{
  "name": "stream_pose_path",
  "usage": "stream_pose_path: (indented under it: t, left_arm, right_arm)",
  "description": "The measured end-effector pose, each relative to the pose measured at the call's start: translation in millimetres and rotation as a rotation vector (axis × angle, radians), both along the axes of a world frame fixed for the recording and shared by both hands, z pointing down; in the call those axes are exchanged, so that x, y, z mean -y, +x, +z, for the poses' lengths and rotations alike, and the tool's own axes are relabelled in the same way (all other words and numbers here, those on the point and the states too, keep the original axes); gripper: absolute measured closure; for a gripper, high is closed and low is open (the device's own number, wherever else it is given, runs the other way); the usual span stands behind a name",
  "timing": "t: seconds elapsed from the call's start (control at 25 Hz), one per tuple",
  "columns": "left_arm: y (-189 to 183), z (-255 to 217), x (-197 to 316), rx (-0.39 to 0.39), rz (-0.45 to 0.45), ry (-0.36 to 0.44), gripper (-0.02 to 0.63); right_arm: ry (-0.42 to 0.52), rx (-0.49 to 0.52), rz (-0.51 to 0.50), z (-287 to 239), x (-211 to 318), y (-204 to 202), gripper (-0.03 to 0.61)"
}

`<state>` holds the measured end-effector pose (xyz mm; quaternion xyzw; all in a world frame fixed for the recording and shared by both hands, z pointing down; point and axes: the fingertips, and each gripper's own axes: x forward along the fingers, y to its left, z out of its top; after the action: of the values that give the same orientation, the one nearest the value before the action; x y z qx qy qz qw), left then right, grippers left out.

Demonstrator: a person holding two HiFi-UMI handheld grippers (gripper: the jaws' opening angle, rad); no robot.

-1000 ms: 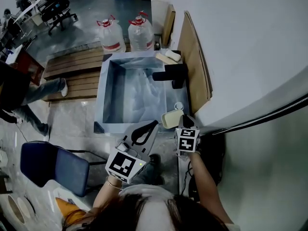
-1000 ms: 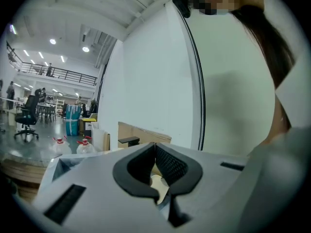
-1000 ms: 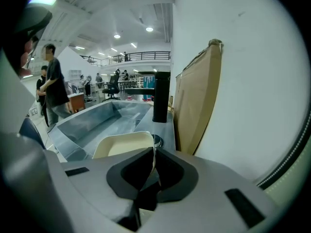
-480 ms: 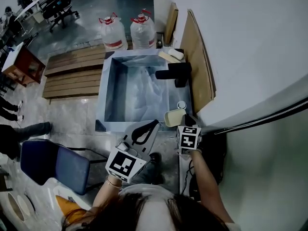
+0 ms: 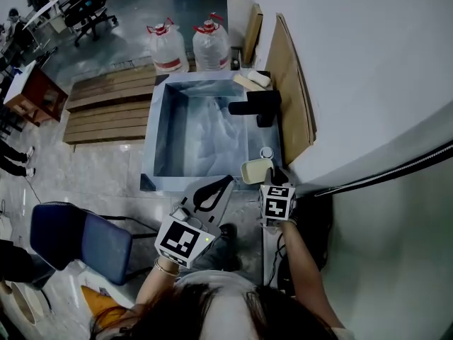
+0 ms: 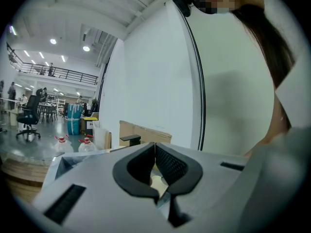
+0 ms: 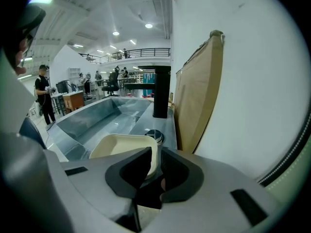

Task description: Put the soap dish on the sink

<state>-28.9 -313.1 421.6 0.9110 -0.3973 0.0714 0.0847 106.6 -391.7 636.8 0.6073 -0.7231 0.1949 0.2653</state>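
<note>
Right gripper clamps cream rectangular plastic soap dish | over grey steel sink ledge, centre frame | left gripper closed, empty | release seemingly left

I see a plain white wall on the right, with a black cable running across it and a cardboard sheet leaning against it. The floor is grey and glossy. Two water jugs with red caps stand side by side next to a slatted wooden platform. A blue chair sits at lower left, and a black office chair stands well apart at top left. In the left gripper view I make out round ceiling lights and a railed mezzanine.
</note>
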Motion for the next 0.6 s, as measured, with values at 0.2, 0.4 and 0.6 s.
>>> stream_pose_path:
  t: [0.2, 0.4, 0.6]
  left_arm:
    - [4.0, -8.9, -1.6, 0.017, 0.029, 0.084, 0.604]
    - [6.7, -13.1, -4.4, 0.018, 0.023, 0.080, 0.604]
    - [8.7, -19.5, -9.5, 0.019, 0.026, 0.095, 0.604]
  right_arm:
    - [0.051, -0.003, -0.017, -16.7, -3.3, -0.7, 0.514]
    - [0.108, 0.016, -0.040, -40.0, -9.3, -2.7, 0.511]
    - [0.170, 0.013, -0.048, -63.8, -19.5, -6.5, 0.528]
